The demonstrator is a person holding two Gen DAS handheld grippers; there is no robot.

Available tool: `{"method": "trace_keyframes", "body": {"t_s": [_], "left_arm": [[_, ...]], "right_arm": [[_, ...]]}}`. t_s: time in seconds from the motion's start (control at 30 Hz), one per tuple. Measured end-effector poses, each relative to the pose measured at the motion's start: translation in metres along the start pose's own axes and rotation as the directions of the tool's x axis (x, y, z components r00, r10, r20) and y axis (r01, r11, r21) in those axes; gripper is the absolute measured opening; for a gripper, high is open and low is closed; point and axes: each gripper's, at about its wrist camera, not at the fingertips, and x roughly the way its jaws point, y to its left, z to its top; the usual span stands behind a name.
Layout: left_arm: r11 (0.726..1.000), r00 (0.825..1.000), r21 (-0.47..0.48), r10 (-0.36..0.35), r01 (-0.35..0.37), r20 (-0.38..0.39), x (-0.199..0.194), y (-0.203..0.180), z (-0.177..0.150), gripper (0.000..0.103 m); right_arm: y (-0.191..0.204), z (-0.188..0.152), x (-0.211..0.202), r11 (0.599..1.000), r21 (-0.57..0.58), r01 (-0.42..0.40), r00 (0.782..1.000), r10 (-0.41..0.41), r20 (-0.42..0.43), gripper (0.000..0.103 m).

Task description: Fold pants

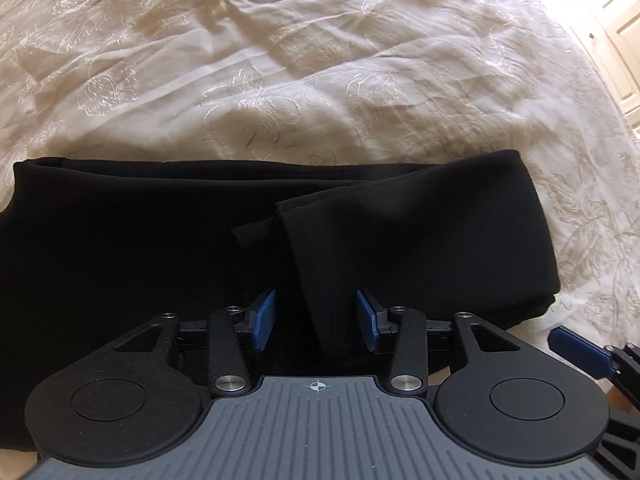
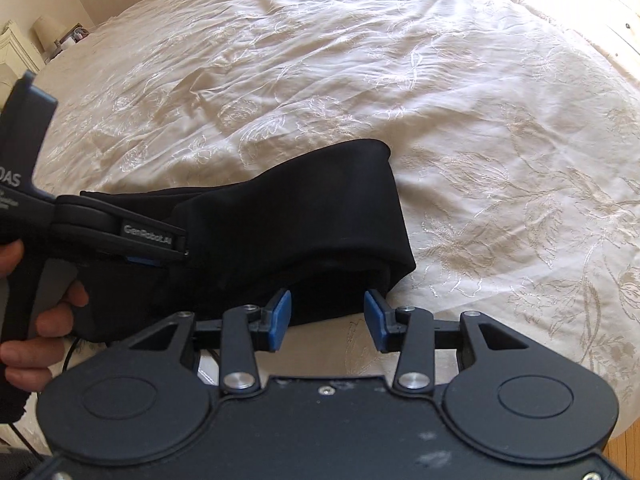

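Note:
The black pants [image 1: 160, 248] lie folded in a long band across the near edge of a cream bed; they also show in the right wrist view [image 2: 304, 220]. A hemmed leg end [image 1: 328, 208] lies on top. My left gripper [image 1: 316, 320] is open just above the pants' near part, with a fabric fold running between its blue pads without being pinched. My right gripper [image 2: 326, 322] is open at the pants' near right corner, holding nothing. The left gripper [image 2: 156, 258] shows from the side over the pants in the right wrist view.
The embroidered cream bedspread [image 1: 320, 60] stretches far beyond the pants [image 2: 440, 100]. A bedside cabinet with a lamp [image 2: 44, 36] stands at the far left. Cream cupboard doors [image 1: 624, 32] stand at the far right. The bed's near edge and wooden floor [image 2: 628, 444] show low right.

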Motion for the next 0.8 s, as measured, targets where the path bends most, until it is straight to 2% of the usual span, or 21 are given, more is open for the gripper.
{"method": "trace_keyframes", "body": {"t_s": [0.07,0.13,0.23,0.3,0.33,0.37,0.43,0.53,0.57,0.6,0.67,0.8], "left_arm": [[1.0,1.0,-0.008,-0.016,0.016,0.009,0.002,0.0,0.0,0.036],[0.999,1.0,-0.016,-0.029,0.03,0.01,-0.001,0.001,-0.001,0.018],[0.997,0.998,-0.041,-0.063,0.064,0.023,-0.011,0.005,-0.005,0.017],[0.998,0.998,-0.035,-0.049,0.05,0.033,-0.018,0.008,-0.01,0.017],[0.997,0.998,-0.042,-0.061,0.062,0.033,-0.02,0.011,-0.012,0.017],[0.995,0.997,-0.055,-0.078,0.079,0.03,-0.023,0.014,-0.014,0.017],[0.993,0.996,-0.066,-0.093,0.094,0.016,-0.024,0.016,-0.018,0.017],[0.997,0.998,-0.04,-0.066,0.067,0.014,-0.022,0.014,-0.021,0.017],[0.999,0.999,-0.028,-0.045,0.045,0.017,-0.022,0.014,-0.023,0.018],[0.999,0.999,-0.018,-0.028,0.028,0.02,-0.022,0.014,-0.023,0.019],[1.0,1.0,-0.012,-0.014,0.015,0.019,-0.024,0.017,-0.023,0.024],[1.0,0.999,0.001,-0.026,0.026,0.027,-0.03,0.022,-0.023,0.024]], "right_arm": [[0.003,0.001,0.005,1.0,-0.018,-0.026,1.0,0.026,-0.012,0.043],[0.005,0.002,0.012,0.998,-0.036,-0.049,0.999,0.048,-0.023,0.043],[0.002,0.006,0.025,0.996,-0.049,-0.068,0.997,0.066,-0.034,0.042],[-0.004,0.007,0.03,0.998,-0.055,0.031,1.0,-0.031,0.001,0.041],[-0.01,0.008,0.033,0.996,-0.043,0.079,0.997,-0.079,0.01,0.037],[-0.017,0.008,0.036,0.996,-0.022,0.088,0.996,-0.088,0.002,0.027],[-0.032,0.006,0.04,0.997,0.031,0.071,0.997,-0.07,-0.026,0.021],[-0.034,0.0,0.034,0.999,0.009,0.053,0.997,-0.052,-0.048,0.024],[-0.034,-0.001,0.029,0.999,-0.002,0.054,0.997,-0.054,-0.053,0.033],[-0.035,-0.003,0.023,0.999,-0.007,0.054,0.997,-0.055,-0.053,0.036],[-0.039,-0.003,0.009,1.0,-0.004,0.013,0.999,-0.013,-0.051,0.038],[-0.042,0.008,-0.023,0.997,-0.006,-0.07,0.998,0.07,0.004,0.037]]}}
